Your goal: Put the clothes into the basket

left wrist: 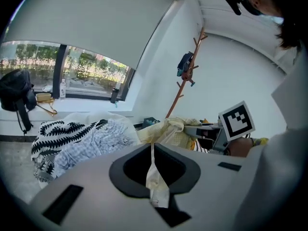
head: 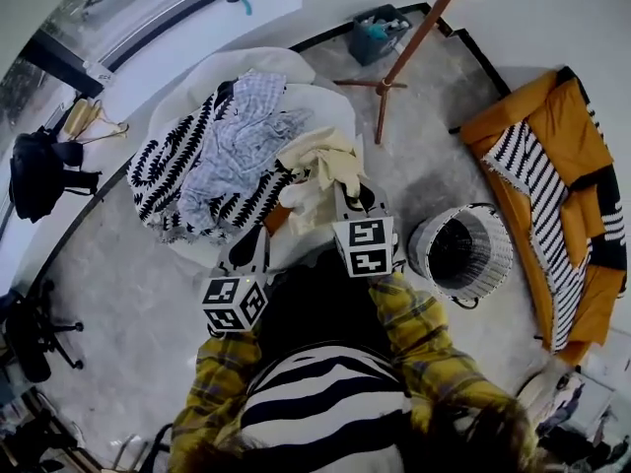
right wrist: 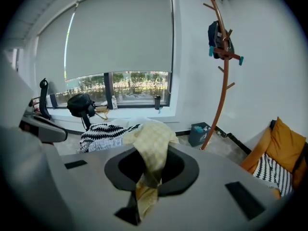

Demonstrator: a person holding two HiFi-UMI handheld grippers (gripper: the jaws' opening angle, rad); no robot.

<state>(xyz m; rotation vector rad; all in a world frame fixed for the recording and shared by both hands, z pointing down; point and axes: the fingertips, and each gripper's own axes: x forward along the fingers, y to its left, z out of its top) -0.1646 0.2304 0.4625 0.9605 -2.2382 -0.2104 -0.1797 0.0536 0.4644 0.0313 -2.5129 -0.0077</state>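
A: Left gripper [left wrist: 152, 148]?
B: Clamped tight on a thin strip of cloth [head: 320, 166].
A: Right gripper [right wrist: 148, 174]?
B: Nearly closed, gripping a thicker fold. The cloth spans between both jaws; the basket [head: 499, 254] is well off to its right.

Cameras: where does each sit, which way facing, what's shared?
Head view: on the head, steeply down at clothes pile, basket, left gripper, right gripper, plaid sleeves.
Left gripper view: along its shut jaws toward window; right gripper shows.
Right gripper view: along its jaws toward window, coat rack.
Shared: yellow garment, gripped by both.
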